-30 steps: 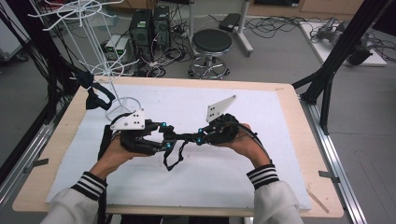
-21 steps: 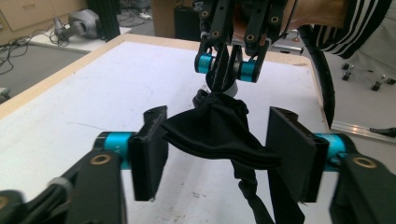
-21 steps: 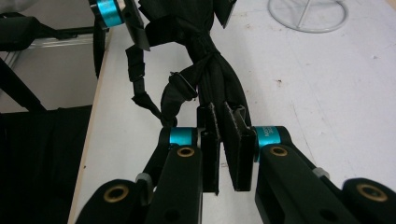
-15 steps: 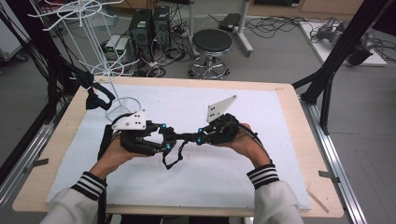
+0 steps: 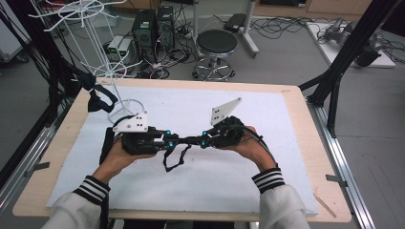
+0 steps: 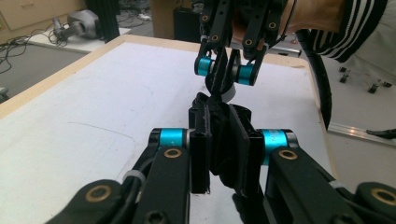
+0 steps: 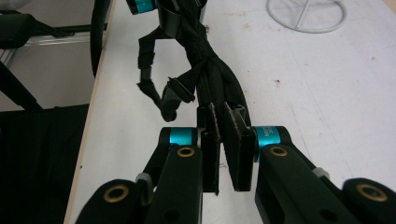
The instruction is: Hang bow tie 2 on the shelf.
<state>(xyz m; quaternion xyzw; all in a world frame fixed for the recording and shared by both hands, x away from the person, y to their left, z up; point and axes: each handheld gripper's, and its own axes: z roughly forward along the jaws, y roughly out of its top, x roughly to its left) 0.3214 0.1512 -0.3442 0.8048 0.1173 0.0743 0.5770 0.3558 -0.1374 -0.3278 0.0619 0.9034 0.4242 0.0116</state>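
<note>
The worktop (image 5: 296, 143), under a white sheet, lies beneath both tongs, with a white wire rack (image 5: 102, 71) standing beyond the left tongs (image 5: 168, 140). Between the left tongs and the right tongs (image 5: 204, 140) stretches a black strap (image 5: 186, 140), its long axis running straight from one pair to the other, level above the worktop. Each pair is narrowed onto an end of it: the left tongs (image 6: 223, 154) clamp bunched webbing, the right tongs (image 7: 223, 149) pinch several layers. A loose loop (image 5: 173, 160) of the strap hangs below the gap. Likely risks: pulling apart harder could slide the layered webbing out of the right tongs, and the dangling loop could snag on a jaw.
</note>
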